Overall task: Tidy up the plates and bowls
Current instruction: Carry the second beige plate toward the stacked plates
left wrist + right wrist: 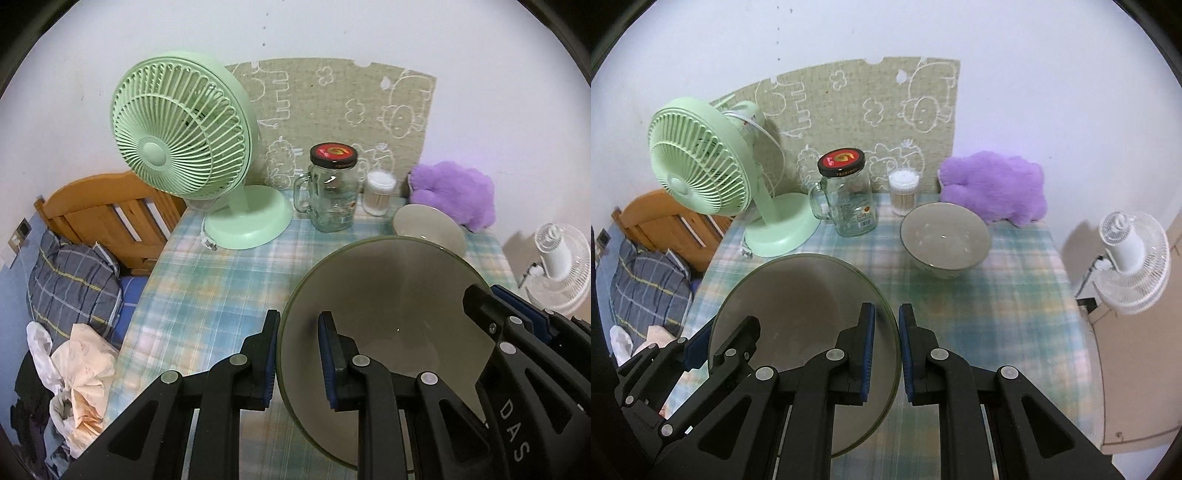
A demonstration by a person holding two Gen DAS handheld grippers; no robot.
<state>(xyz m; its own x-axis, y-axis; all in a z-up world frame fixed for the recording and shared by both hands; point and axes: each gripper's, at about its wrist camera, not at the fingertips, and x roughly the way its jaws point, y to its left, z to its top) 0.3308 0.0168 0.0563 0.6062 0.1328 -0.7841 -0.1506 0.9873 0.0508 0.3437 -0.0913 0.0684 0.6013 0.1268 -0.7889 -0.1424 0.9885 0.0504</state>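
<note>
Two grippers share one grey plate (391, 306): the left gripper (301, 354) is clamped on its left rim, one blue-padded finger outside the edge and one over the face, and the right gripper (886, 354) is clamped on the opposite rim in the same way. Held between them, the plate sits above the plaid tablecloth (997, 306) at the near side of the table, clear of the cloth as far as the views show, its face turned up toward the cameras and tilted, the far rim pointing toward the wall. It is round, so no long axis can be told; nothing lies on it. Beyond its far right edge a white bowl (945, 236) stands upright on the cloth, mouth up and empty. Behind the bowl, a small clear tub (904, 192) is packed with upright cotton swabs, and just left of it a glass handled jar (849, 199) with a black and red lid looks empty. A green desk fan (701, 166) stands at the far left corner, a purple plush cushion (993, 192) at the far right against the wall, and a white fan (1130, 258) off the table's right side.
</note>
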